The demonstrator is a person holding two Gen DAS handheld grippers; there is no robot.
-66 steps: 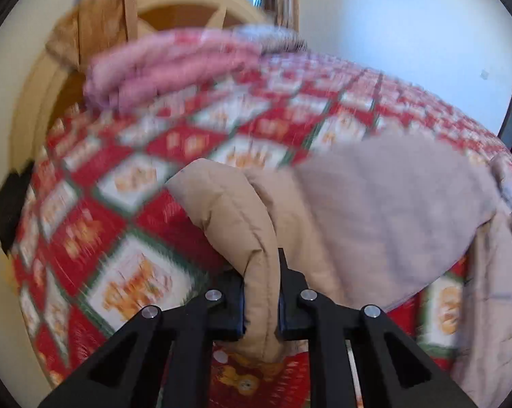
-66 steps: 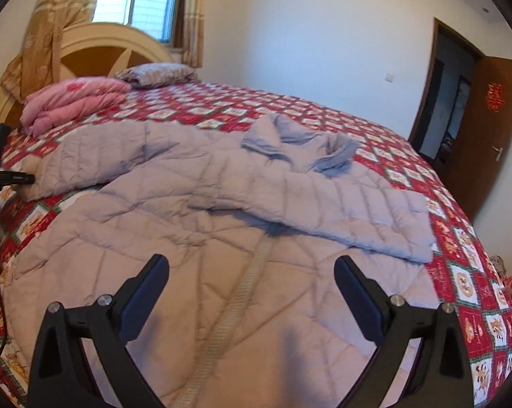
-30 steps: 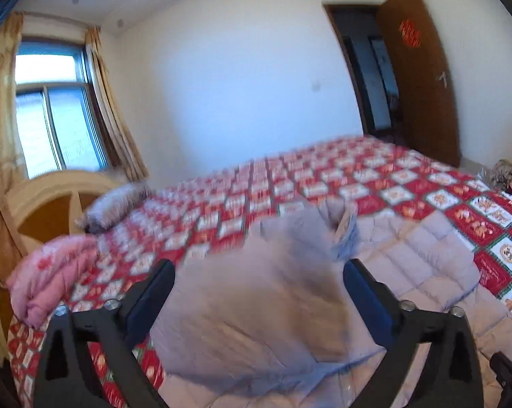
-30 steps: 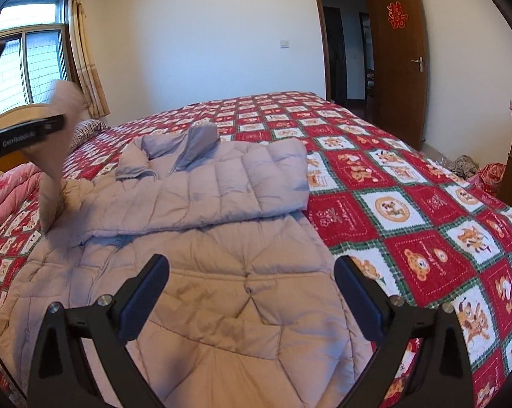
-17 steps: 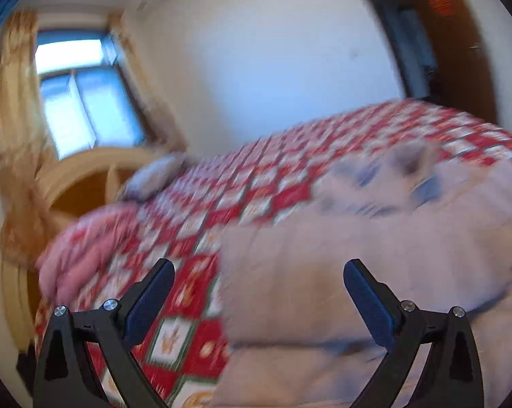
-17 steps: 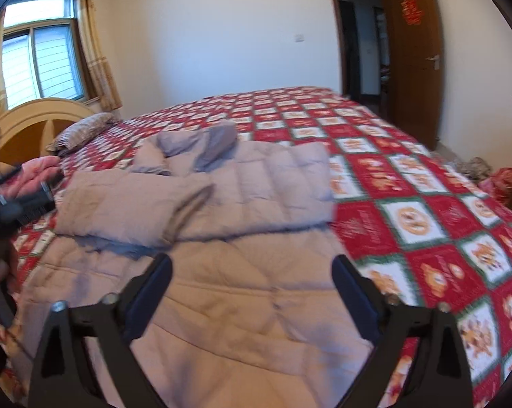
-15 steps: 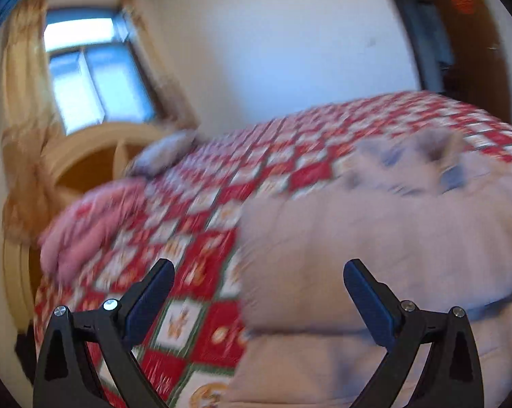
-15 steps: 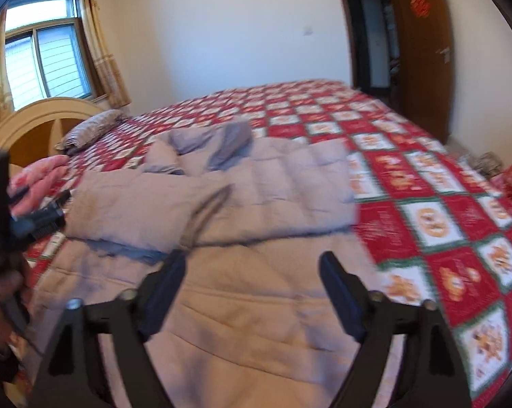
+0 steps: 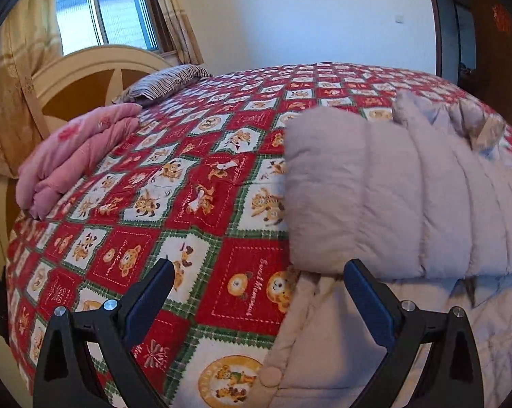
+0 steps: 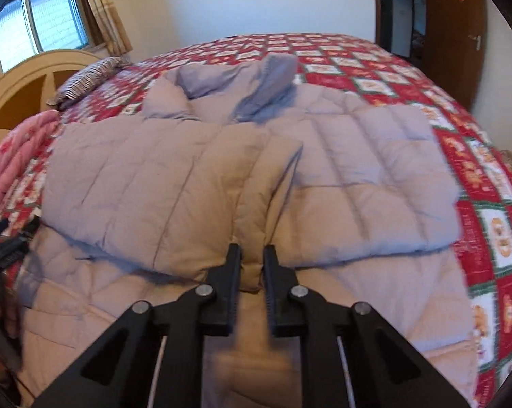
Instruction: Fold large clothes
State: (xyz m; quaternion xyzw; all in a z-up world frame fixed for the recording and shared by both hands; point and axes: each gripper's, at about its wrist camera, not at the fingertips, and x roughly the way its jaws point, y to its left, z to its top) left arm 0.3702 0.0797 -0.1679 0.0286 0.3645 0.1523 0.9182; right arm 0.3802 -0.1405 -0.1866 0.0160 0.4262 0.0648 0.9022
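A large beige quilted jacket (image 10: 341, 166) lies spread on the bed with both sleeves folded across its chest and the collar at the far end. My right gripper (image 10: 252, 255) is shut on the cuff end of the left sleeve (image 10: 256, 204) over the jacket's middle. My left gripper (image 9: 256, 275) is open and empty, hovering at the jacket's left edge, beside the folded sleeve (image 9: 375, 197). The left gripper also shows at the left edge of the right wrist view (image 10: 4, 244).
The bed has a red patterned quilt (image 9: 188, 187). A folded pink blanket (image 9: 75, 149) and a striped pillow (image 9: 164, 83) lie by the headboard (image 9: 86, 78). A window (image 9: 103, 10) is behind it and a brown door (image 10: 456, 34) stands at the right.
My left gripper carried the sleeve over the jacket, let it go and opened, then dropped back to the jacket's left edge. My right gripper closed on the sleeve cuff.
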